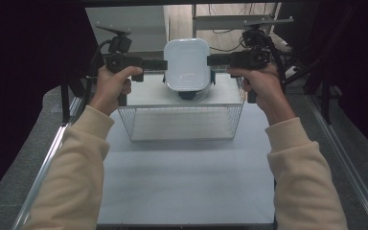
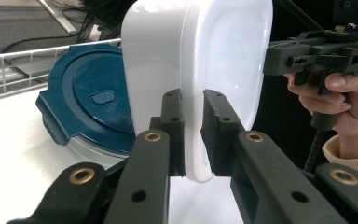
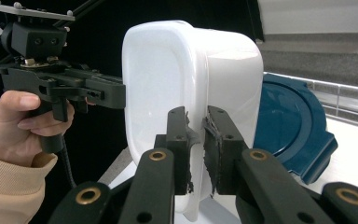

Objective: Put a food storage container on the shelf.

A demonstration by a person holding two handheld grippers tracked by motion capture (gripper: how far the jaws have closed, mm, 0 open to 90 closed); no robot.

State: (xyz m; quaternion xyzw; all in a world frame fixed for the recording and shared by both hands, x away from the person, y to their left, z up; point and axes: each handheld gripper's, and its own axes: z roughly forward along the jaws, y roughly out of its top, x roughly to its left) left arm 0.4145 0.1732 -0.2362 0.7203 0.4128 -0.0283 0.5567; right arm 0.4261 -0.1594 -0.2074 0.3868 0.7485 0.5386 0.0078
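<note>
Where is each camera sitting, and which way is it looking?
High view: above the person's side, looking forward and down at the wire basket; both forearms and hands show.
Left gripper view: rides the left claw, facing the white container; the other hand shows.
Right gripper view: rides the right claw, facing the same container; the other hand shows.
Shared: both gripper views show the blue lid behind the container.

White tub (image 1: 187,64) hides most of blue-lidded container (image 1: 190,95).
</note>
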